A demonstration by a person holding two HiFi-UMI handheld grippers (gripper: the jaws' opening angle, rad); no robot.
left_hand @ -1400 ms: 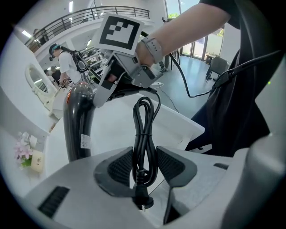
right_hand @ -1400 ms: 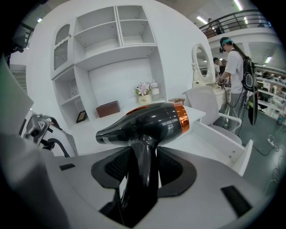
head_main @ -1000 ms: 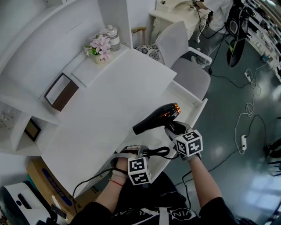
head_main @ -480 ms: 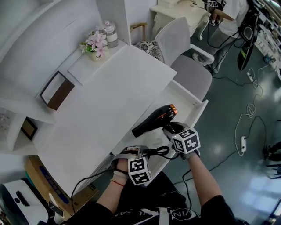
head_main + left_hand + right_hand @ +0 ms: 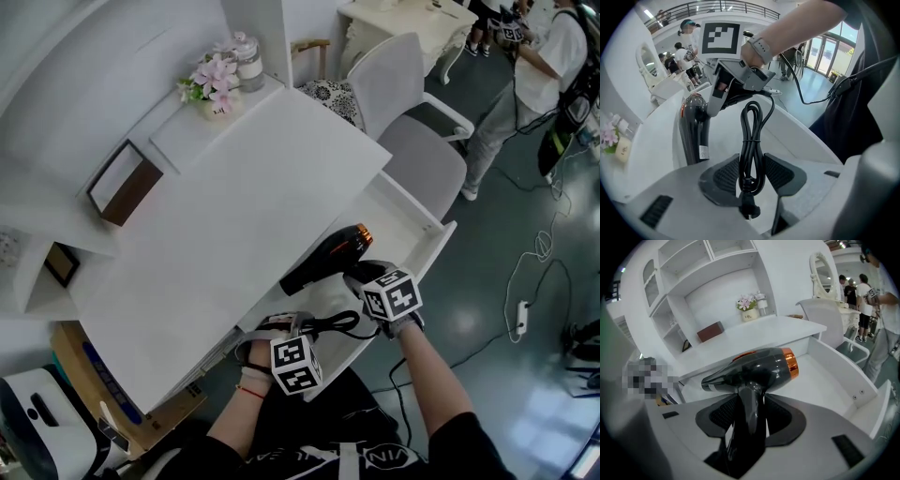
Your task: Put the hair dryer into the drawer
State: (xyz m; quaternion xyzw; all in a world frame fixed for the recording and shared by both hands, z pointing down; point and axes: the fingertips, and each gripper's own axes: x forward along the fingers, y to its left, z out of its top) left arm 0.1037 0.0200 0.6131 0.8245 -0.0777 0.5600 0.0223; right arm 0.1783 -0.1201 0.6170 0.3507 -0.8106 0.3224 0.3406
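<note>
Both forearms reach in from the bottom edge of the head view and angle steeply down over the open drawer point(image 5: 427, 220). The right forearm is stretched farther out than the left, which is bent in close to the body. The right gripper point(image 5: 750, 413) points down and forward, its jaws pressed against the two sides of the hair dryer point(image 5: 754, 366) handle. The black barrel lies crosswise just ahead of the pads, with the orange ring to the gripper's right and the narrow nozzle to its left. The drawer's white floor and side wall spread out beyond and below the barrel. The left gripper point(image 5: 751, 171) sits nearer the body and tips more steeply. Its pads pinch the bundled black cord point(image 5: 751, 140), whose loop stands up ahead of the jaws while the plug end hangs behind them. From this gripper the dryer hangs ahead and to the left, with the right gripper gripping it from above. In the head view each gripper's marker cube covers its own jaws, so the grips show only in the gripper views. The bottom of the handle runs out of the right gripper view's lower edge. The barrel hides the drawer floor beneath it, and no view shows whether the dryer touches that floor or hangs clear of it.
</note>
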